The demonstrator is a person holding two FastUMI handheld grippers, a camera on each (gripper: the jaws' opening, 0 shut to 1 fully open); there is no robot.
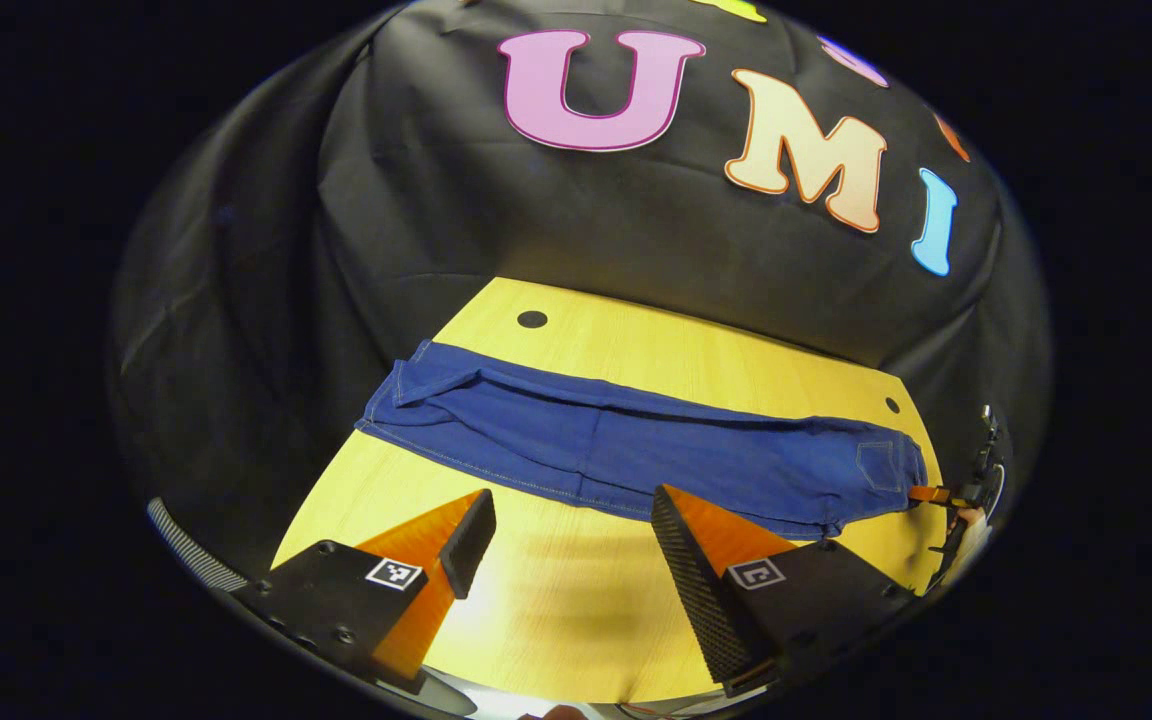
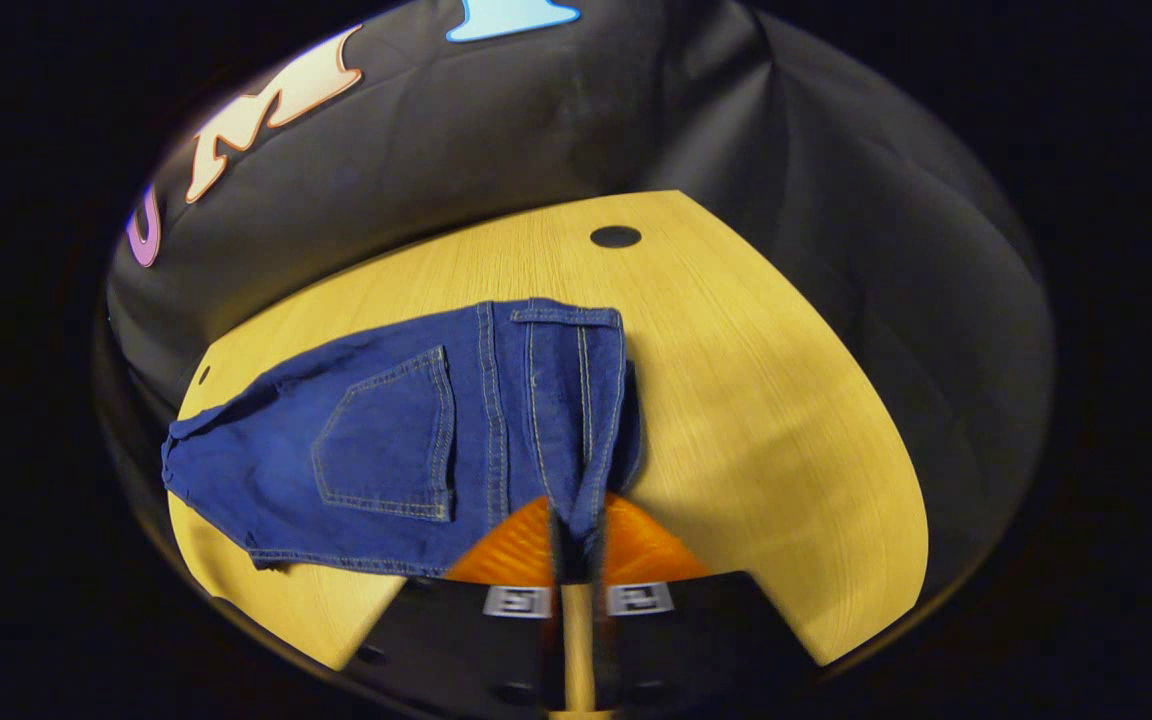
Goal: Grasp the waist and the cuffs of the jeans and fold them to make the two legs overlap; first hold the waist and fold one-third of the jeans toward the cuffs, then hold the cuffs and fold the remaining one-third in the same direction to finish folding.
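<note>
The yellow tabletop (image 1: 576, 600) carried the jeans (image 1: 636, 450), stretched from nine to three o'clock, legs apparently overlapped. The right tongs (image 2: 573, 545) sat clamped on the waist (image 2: 566, 400) at six o'clock. The left tongs (image 1: 571, 540) gaped apart, short of the denim. Best advice: pinch both layers at the cuffs (image 1: 416, 385) squarely before lifting, and keep the waist taut.

Matt blue denim jeans (image 2: 386, 440) on smooth wood-grain table (image 2: 786, 400)
</note>
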